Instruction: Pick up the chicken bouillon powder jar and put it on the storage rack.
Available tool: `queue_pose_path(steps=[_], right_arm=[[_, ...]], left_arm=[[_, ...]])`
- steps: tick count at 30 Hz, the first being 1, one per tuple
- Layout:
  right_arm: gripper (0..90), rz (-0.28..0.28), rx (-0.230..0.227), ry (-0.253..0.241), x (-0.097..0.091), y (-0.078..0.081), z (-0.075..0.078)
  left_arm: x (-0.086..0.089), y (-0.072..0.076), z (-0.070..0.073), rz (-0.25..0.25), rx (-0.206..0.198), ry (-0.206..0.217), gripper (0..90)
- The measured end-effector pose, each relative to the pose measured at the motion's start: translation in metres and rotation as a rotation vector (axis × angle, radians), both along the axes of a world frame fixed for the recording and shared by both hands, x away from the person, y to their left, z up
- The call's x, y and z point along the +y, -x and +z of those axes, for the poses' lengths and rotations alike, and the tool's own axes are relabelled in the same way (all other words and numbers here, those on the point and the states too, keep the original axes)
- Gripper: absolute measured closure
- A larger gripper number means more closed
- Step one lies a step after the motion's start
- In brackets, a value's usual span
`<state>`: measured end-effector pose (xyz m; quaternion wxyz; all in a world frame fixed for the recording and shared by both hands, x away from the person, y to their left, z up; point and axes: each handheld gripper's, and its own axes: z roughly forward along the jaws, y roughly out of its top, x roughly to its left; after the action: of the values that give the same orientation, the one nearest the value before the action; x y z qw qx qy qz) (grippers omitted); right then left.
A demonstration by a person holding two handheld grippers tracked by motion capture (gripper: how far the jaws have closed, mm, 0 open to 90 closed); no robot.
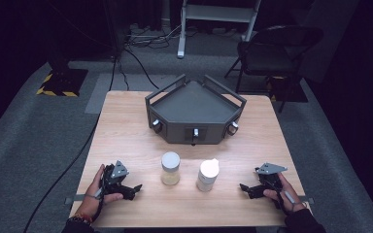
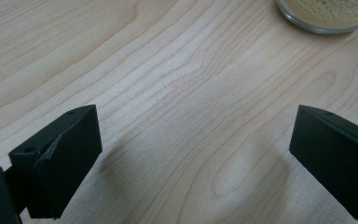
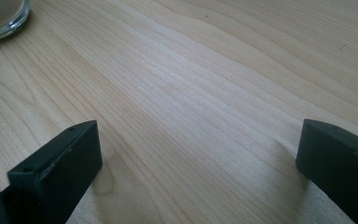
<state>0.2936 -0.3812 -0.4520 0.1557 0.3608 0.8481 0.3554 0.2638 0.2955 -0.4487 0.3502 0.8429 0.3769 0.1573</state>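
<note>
Two jars stand side by side on the wooden table [image 1: 126,131]. The left jar [image 1: 170,168] is clear glass with a grey lid and yellowish grains inside; its base [image 2: 328,16] shows at the top right of the left gripper view. The right jar [image 1: 208,174] has a white lid, and its glass base [image 3: 0,21] sits at the top left of the right gripper view. My left gripper [image 1: 132,190] rests on the table left of the jars, open, with bare wood between its jaws. My right gripper [image 1: 246,190] rests to the right of them, open too.
A dark grey tray-like box [image 1: 194,114] with handles and front knobs stands at the far middle of the table. Beyond the table are a black folding chair [image 1: 272,53], floor cables and a white stand. Bare wood lies between grippers and jars.
</note>
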Motion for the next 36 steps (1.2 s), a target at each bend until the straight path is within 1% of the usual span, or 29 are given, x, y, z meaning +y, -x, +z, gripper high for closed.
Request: queue_pose_path(steps=[2,6,10,13,18,20,24,28,31,36], right_arm=[[0.0,0.000,0.000,0.000,0.000,0.000,0.000],[0.0,0.001,0.000,0.000,0.000,0.000,0.000],[0.0,0.001,0.000,0.000,0.000,0.000,0.000],[0.0,0.001,0.000,0.000,0.000,0.000,0.000],[0.0,0.001,0.000,0.000,0.000,0.000,0.000],[0.0,0.001,0.000,0.000,0.000,0.000,0.000],[0.0,0.001,0.000,0.000,0.000,0.000,0.000],[0.0,0.001,0.000,0.000,0.000,0.000,0.000],[0.0,0.001,0.000,0.000,0.000,0.000,0.000],[0.0,0.002,0.000,0.000,0.000,0.000,0.000]], left_arm=[[0.000,0.001,0.001,0.002,-0.003,0.005,1.5],[0.002,0.006,0.003,0.005,-0.024,0.036,1.3],[0.001,0.011,0.006,0.003,-0.042,0.050,1.3],[0.000,0.015,0.008,0.005,-0.060,0.056,1.3],[-0.005,0.019,0.012,-0.012,-0.079,0.042,1.1],[-0.006,0.020,0.013,-0.018,-0.080,0.054,1.2],[-0.012,0.021,0.016,-0.046,-0.087,0.048,1.0],[-0.014,0.022,0.018,-0.053,-0.086,0.070,1.0],[-0.016,0.022,0.019,-0.061,-0.088,0.080,1.1],[-0.020,0.023,0.022,-0.076,-0.091,0.080,1.1]])
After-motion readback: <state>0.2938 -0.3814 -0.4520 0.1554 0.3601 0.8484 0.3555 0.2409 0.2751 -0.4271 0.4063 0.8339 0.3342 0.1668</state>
